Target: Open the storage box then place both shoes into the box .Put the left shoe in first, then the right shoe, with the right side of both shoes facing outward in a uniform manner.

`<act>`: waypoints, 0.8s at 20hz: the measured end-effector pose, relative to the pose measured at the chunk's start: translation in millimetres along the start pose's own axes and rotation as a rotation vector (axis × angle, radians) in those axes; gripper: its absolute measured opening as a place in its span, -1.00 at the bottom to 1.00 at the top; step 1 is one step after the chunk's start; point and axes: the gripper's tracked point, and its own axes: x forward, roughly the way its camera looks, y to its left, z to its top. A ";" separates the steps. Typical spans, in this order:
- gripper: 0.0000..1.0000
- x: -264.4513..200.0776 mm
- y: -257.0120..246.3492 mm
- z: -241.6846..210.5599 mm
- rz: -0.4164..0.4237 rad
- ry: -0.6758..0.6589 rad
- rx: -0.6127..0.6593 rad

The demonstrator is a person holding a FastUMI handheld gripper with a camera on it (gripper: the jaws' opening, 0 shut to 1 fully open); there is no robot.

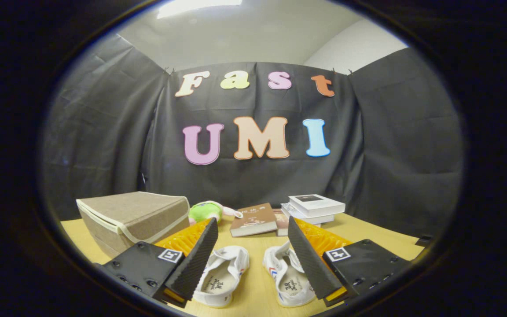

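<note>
Two white canvas shoes lie side by side on the wooden table, openings up. One shoe point(222, 275) rests just inside my left finger, the other shoe point(288, 279) just inside my right finger and partly hidden by it. My gripper point(252, 229) is open wide above them, touching neither. The storage box point(135, 218), a beige fabric box with pale trim, stands beyond my left finger with its lid down.
Behind the shoes lie a green and pink plush toy point(207, 211), a brown book point(253, 219) and a stack of white books point(313, 207). The table point(368, 231) ends near the black cloth wall at the back.
</note>
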 end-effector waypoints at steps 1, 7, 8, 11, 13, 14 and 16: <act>1.00 0.0 5.6 4.9 0.022 -0.013 0.027; 0.97 -12.3 41.8 49.0 0.168 -0.132 0.282; 0.96 -14.2 47.9 55.6 0.194 -0.148 0.323; 0.96 -19.3 67.9 65.5 0.260 -0.175 0.435; 0.96 -23.7 77.5 70.0 0.293 -0.193 0.547; 0.96 -26.0 83.4 73.1 0.308 -0.207 0.622; 0.96 -29.0 89.6 77.7 0.332 -0.239 0.758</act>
